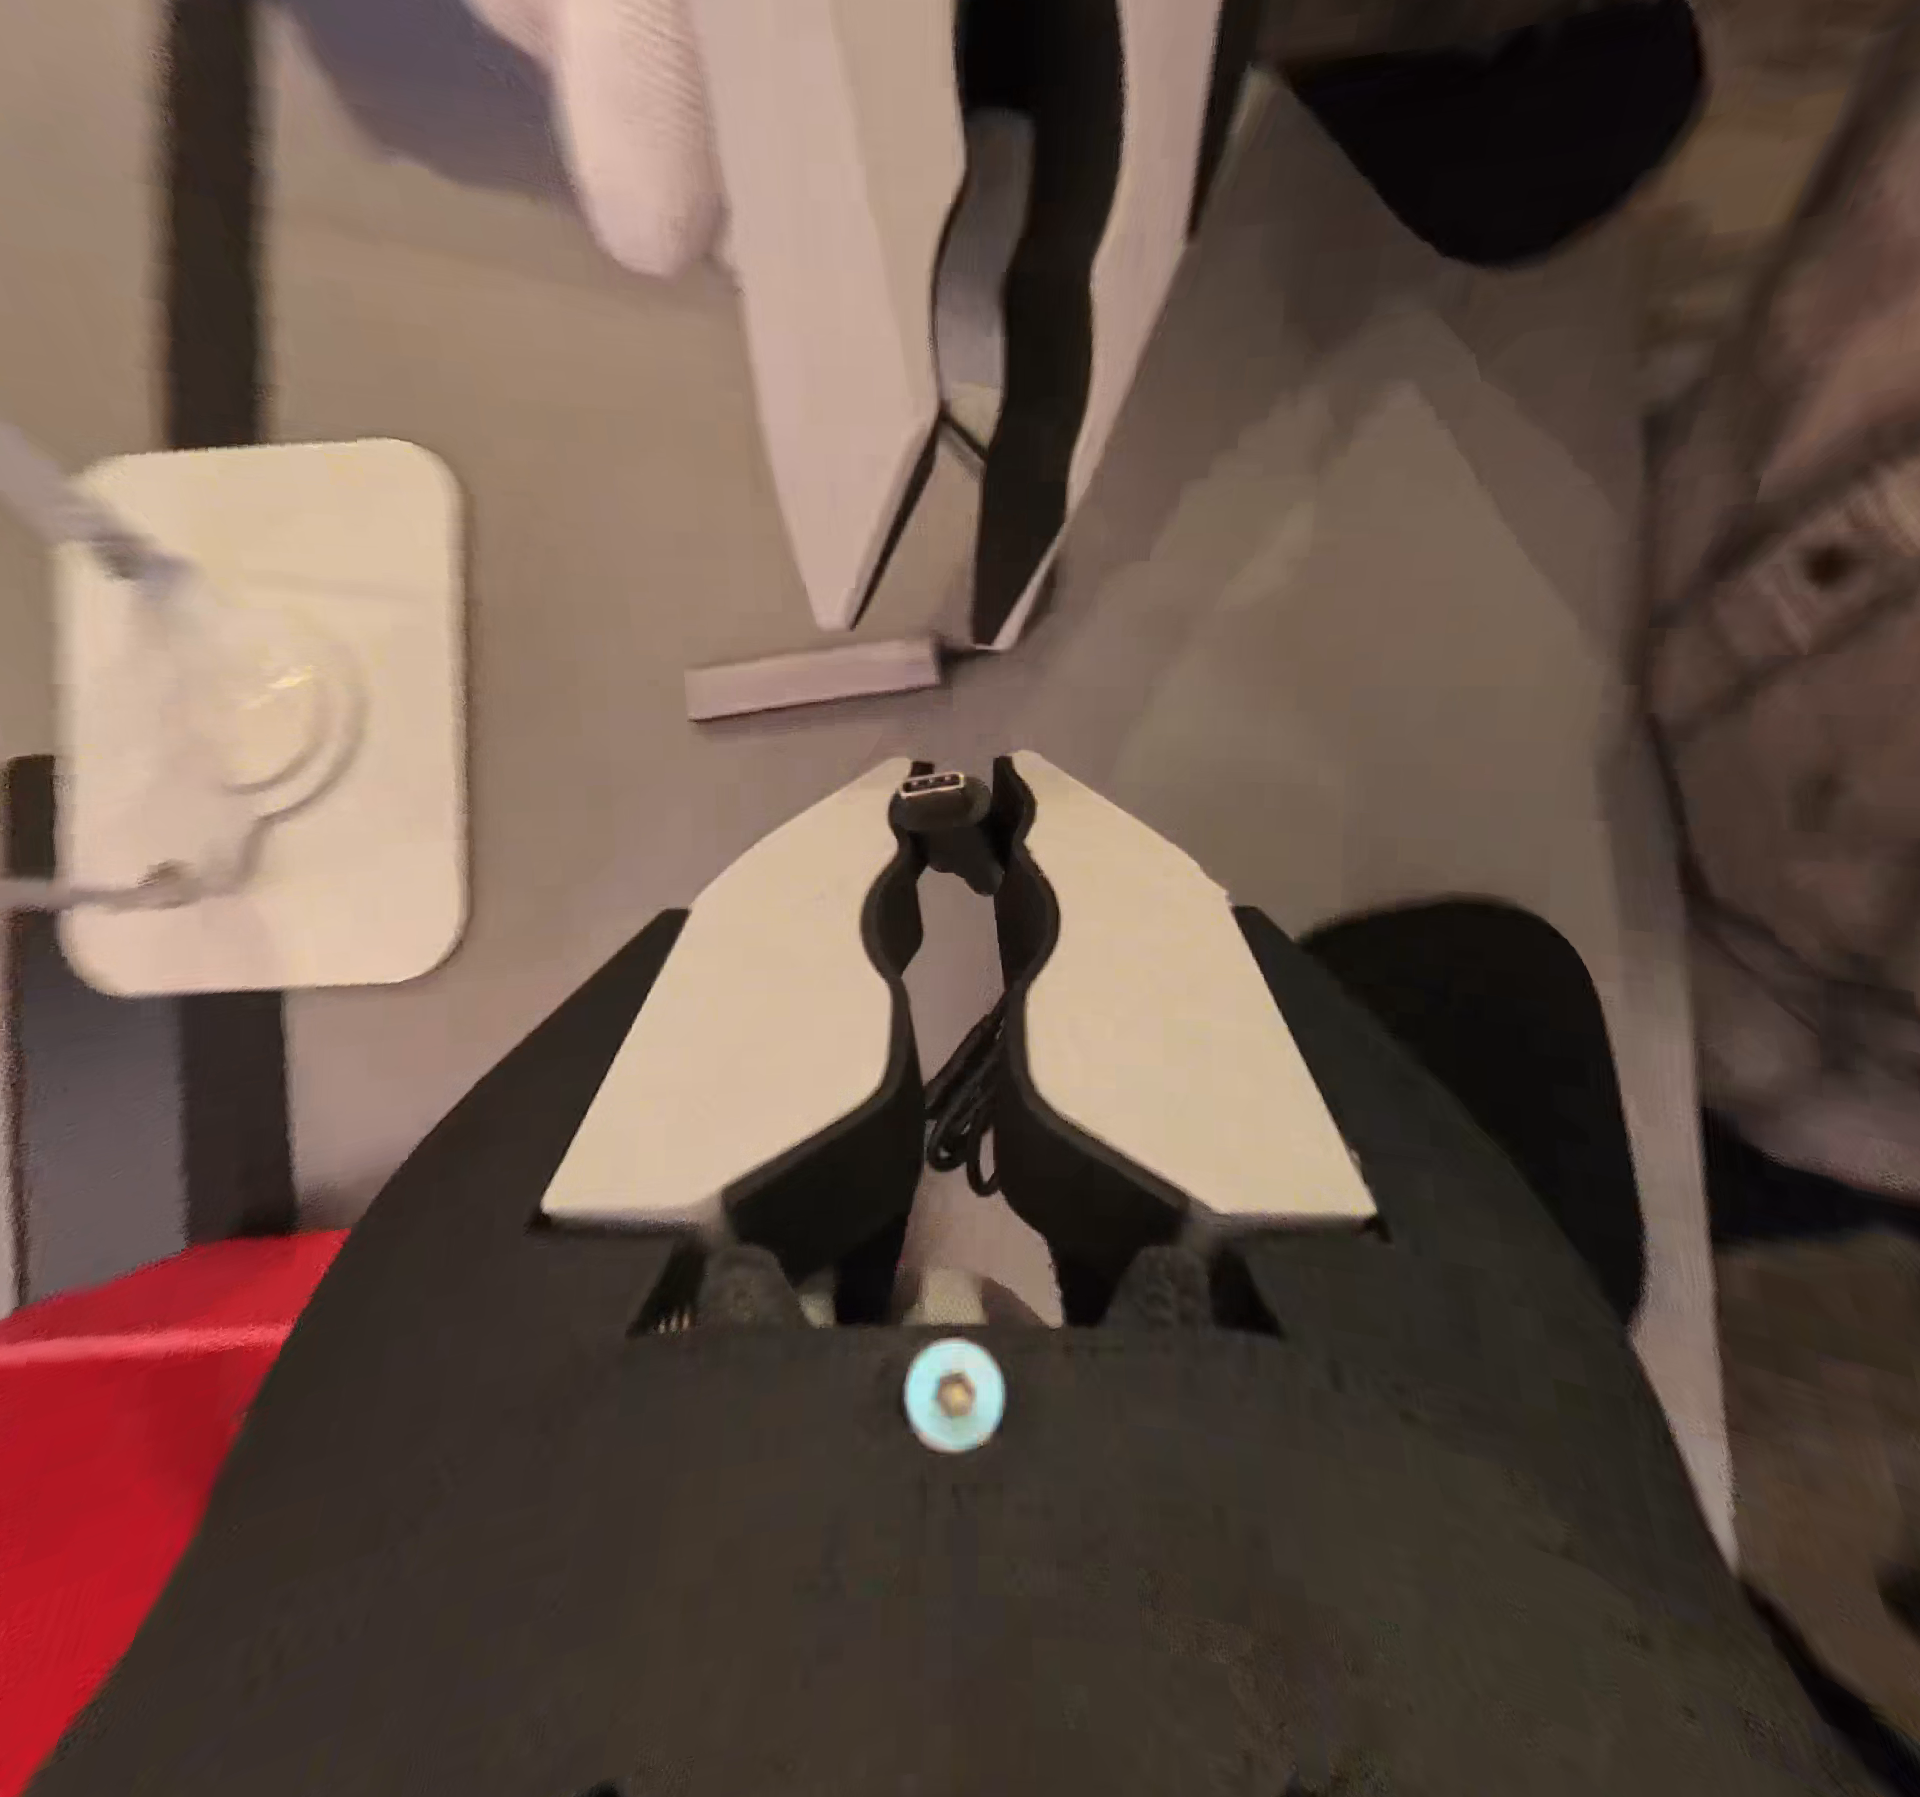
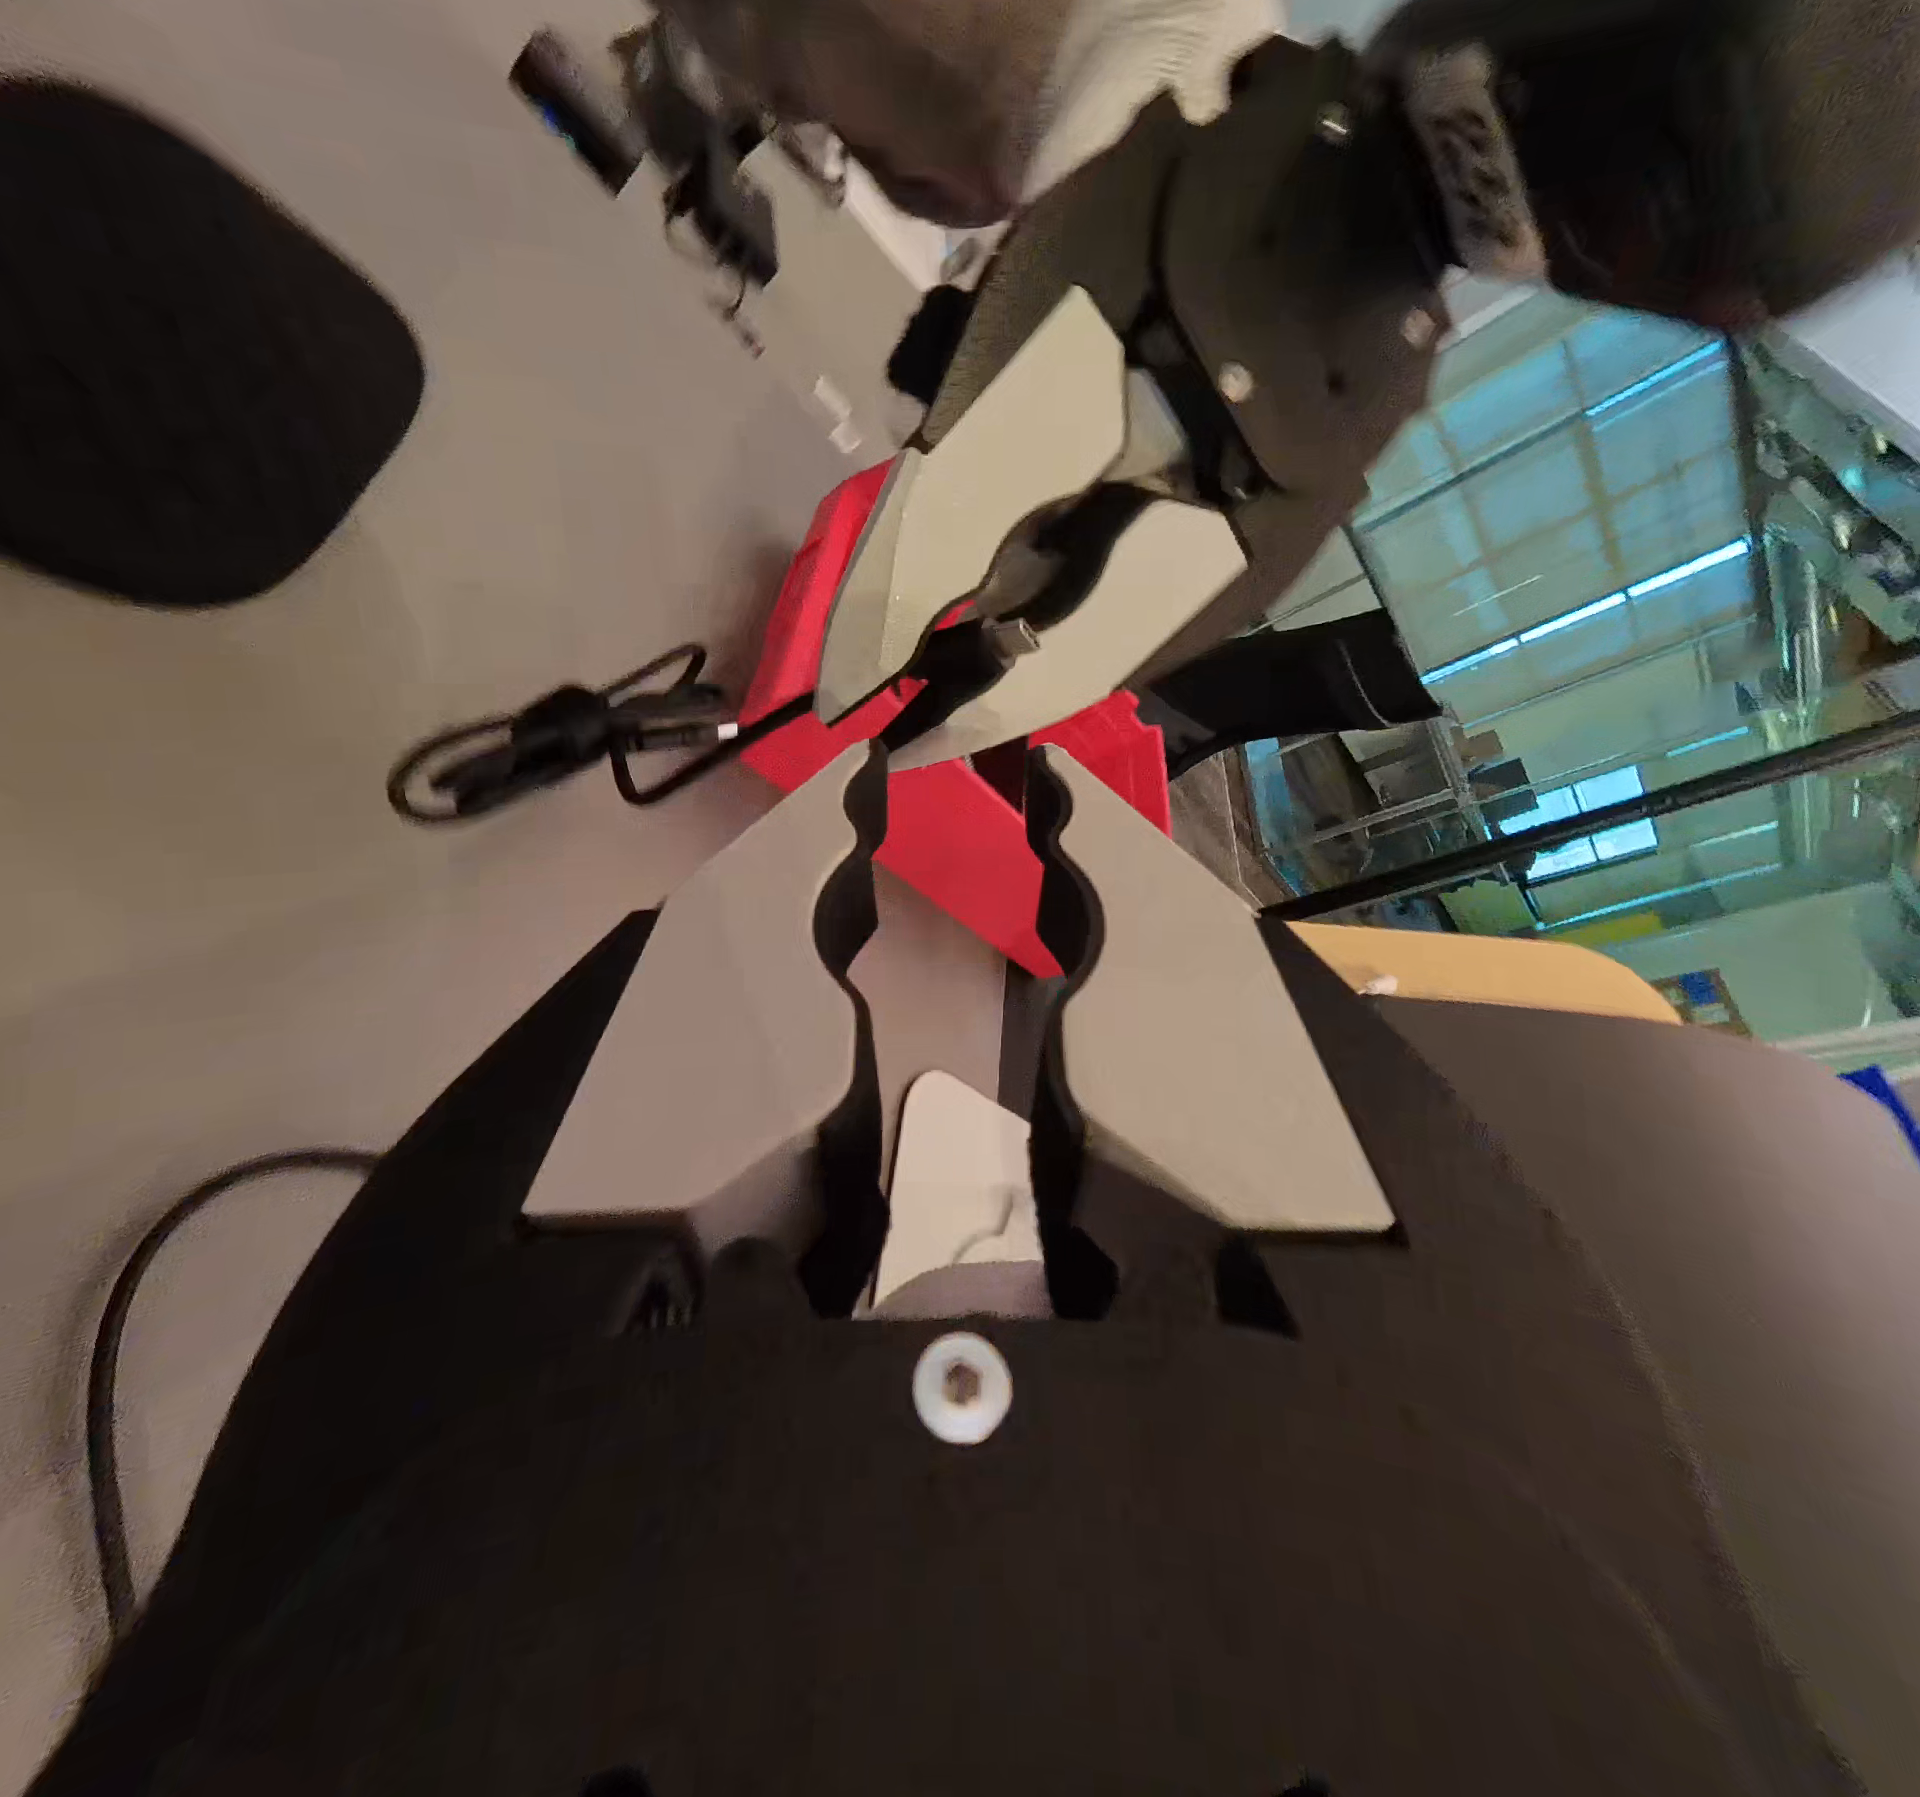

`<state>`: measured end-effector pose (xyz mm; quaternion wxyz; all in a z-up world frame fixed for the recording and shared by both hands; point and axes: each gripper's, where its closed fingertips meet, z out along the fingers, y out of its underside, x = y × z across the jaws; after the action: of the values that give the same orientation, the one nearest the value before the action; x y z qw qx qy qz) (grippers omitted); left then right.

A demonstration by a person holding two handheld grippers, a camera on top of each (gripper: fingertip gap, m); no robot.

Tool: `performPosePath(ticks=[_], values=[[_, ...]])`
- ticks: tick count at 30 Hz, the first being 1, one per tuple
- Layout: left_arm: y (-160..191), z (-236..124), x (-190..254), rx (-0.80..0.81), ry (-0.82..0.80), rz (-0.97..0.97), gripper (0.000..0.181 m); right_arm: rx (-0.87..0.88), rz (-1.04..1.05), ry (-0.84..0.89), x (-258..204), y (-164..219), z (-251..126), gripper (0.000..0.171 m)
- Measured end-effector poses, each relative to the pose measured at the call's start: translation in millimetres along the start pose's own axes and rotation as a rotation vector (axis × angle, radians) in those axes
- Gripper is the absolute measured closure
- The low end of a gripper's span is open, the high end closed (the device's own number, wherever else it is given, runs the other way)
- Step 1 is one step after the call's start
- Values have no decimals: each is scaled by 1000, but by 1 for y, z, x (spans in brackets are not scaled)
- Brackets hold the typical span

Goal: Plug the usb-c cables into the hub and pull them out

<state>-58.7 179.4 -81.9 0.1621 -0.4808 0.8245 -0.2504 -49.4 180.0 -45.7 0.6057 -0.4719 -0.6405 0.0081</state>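
My left gripper (image 1: 956,771) is shut on a black USB-C plug (image 1: 928,797), whose metal end points forward past the fingertips. Its cable (image 1: 966,1103) hangs down between the fingers. A small grey hub (image 1: 810,687) lies on the table just ahead of the plug, with a small gap between them. My right gripper (image 1: 920,630) comes in from the far side with its tips at the hub's right end. In the right wrist view the right gripper (image 2: 956,760) is open and empty. The left gripper (image 2: 904,724) holds the plug (image 2: 1013,635) just beyond it. The hub does not show clearly there.
A bundled black cable (image 2: 561,729) lies on the grey table, joined to the held plug. A red box (image 2: 966,843) stands behind the grippers and also shows in the left wrist view (image 1: 135,1384). A white pad (image 1: 270,708) lies at left. A black oval pad (image 2: 156,345) lies at far left. My two grippers' fingertips are within a few centimetres of each other.
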Motion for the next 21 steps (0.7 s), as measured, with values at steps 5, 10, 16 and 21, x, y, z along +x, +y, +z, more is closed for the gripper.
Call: performPosePath(ticks=[5,10,16,21], values=[[14,25,30,-224,235,79,170,-63,-107,-120,-30,-8,7,140],[22,36,45,-354,344,129,170,-128,-182,-220,-57,-9,16,150],[30,35,55,-398,407,134,170,-122,-171,-251,-62,-12,20,164],[11,16,48,-232,362,74,170,-62,-138,-146,-39,-22,13,166]])
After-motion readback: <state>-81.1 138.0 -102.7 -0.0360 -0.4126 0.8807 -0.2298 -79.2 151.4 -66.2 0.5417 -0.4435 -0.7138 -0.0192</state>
